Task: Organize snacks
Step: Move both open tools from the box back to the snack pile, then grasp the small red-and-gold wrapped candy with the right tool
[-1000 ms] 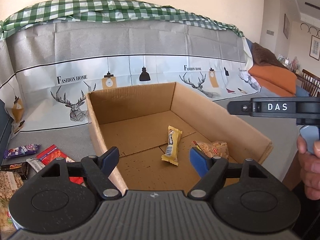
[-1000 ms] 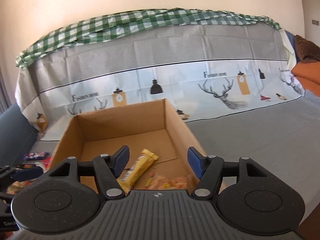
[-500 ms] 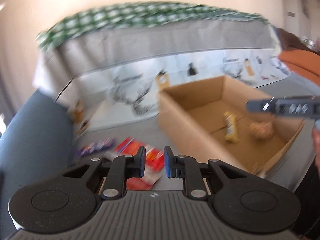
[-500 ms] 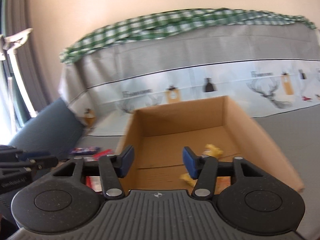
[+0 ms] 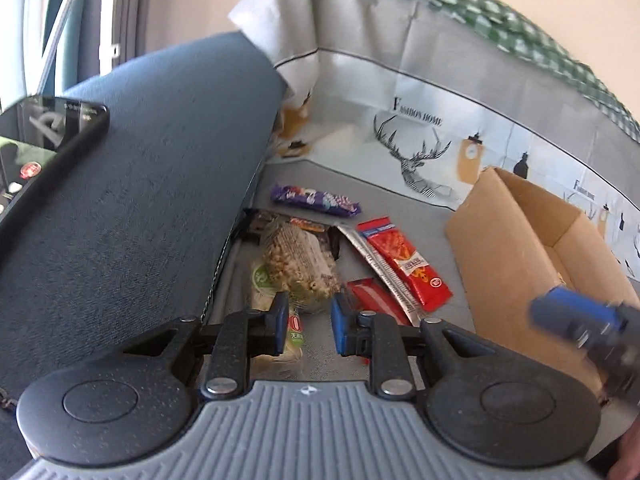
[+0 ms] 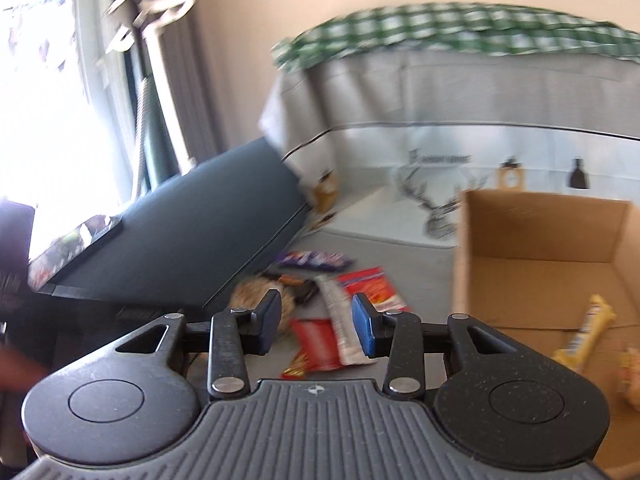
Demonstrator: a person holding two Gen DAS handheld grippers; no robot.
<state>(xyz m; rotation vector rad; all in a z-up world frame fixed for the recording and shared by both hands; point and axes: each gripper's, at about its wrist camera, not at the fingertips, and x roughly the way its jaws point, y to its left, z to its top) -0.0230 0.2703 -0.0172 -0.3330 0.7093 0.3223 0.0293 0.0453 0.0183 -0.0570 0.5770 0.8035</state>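
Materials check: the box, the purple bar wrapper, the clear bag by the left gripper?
Cardboard box: corrugated cardboard, matte brown, raw cut edges. Purple bar wrapper: likely glossy plastic film, going by its sheen and crimped ends. Clear bag: transparent plastic film, probably; the puffed pieces inside show through.

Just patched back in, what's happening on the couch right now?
Snacks are being sorted into the cardboard box, which already holds a yellow bar. Both grippers are empty and open. The left gripper hovers over the loose pile beside the box, pointing at the clear bag of puffed snacks. The purple bar, long red packet and silver stick lie outside the box. The right gripper points at the same pile.
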